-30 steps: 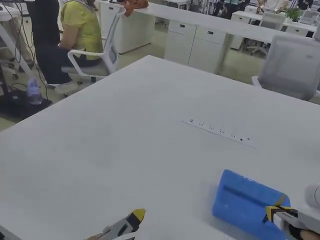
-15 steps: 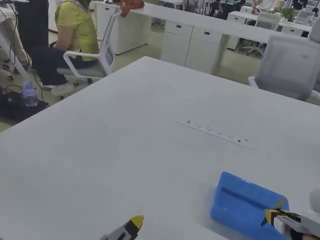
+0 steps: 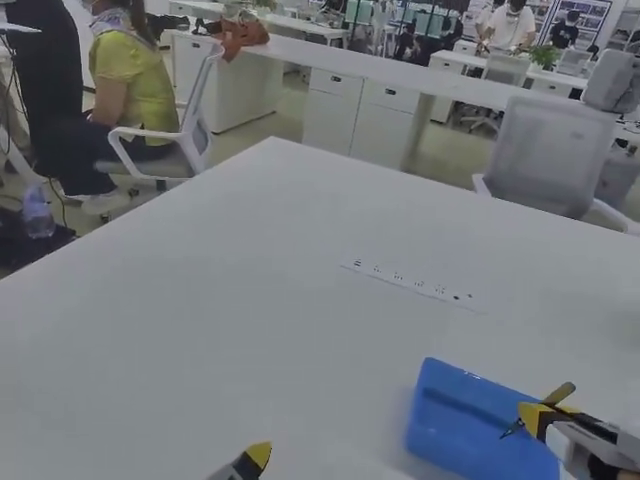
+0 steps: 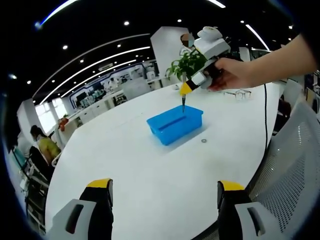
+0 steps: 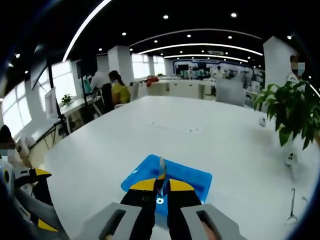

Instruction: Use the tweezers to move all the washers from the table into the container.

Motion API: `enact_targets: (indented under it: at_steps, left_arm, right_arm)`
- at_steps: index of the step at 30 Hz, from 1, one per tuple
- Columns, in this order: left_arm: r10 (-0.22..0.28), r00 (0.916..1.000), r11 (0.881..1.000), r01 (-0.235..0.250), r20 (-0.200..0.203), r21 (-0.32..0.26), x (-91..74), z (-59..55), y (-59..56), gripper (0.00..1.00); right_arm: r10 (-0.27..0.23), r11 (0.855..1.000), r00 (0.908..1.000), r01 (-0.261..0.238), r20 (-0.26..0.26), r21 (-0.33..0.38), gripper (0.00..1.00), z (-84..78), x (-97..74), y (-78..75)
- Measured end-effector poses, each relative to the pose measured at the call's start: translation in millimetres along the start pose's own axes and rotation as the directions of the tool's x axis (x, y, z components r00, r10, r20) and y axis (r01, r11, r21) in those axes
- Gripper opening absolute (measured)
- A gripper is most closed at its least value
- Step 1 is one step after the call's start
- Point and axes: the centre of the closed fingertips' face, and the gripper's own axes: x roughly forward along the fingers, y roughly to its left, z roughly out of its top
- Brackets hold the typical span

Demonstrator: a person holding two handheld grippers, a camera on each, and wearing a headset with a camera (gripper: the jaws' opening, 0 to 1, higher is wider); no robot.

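Right claw (image 5: 160,190) with tweezers (image 5: 161,171) over blue container (image 5: 192,177), as before.

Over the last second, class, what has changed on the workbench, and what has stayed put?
Mostly the headset camera shifted, and the whole scene slid with it. The right gripper, jaws shut on the tweezers, seems to have risen slightly over the blue container. Nothing was taken hold of or let go. The container, the table and the open left gripper kept their places.
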Motion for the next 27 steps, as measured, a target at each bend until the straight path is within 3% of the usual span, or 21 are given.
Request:
enact_targets:
  at_steps: [6,16,27]
  left_arm:
    - [-0.001,0.9999,1.000,0.002,0.016,-0.016,-0.7,3.1,0.8,0.92]
    - [0.018,0.9996,1.000,-0.018,0.020,-0.010,-0.7,3.1,3.8,0.95]
    - [0.022,0.9997,1.000,-0.022,0.014,-0.001,-0.9,2.2,3.8,0.94]
  right_arm:
    - [0.029,1.000,0.9995,-0.029,0.015,-0.006,0.03,-3.0,-12.4,13.3]
    - [0.042,0.999,0.9979,-0.041,-0.051,0.018,0.03,-44.0,-17.8,20.1]
    - [0.049,0.998,0.9914,-0.042,-0.121,0.054,0.04,-82.2,-11.6,22.4]
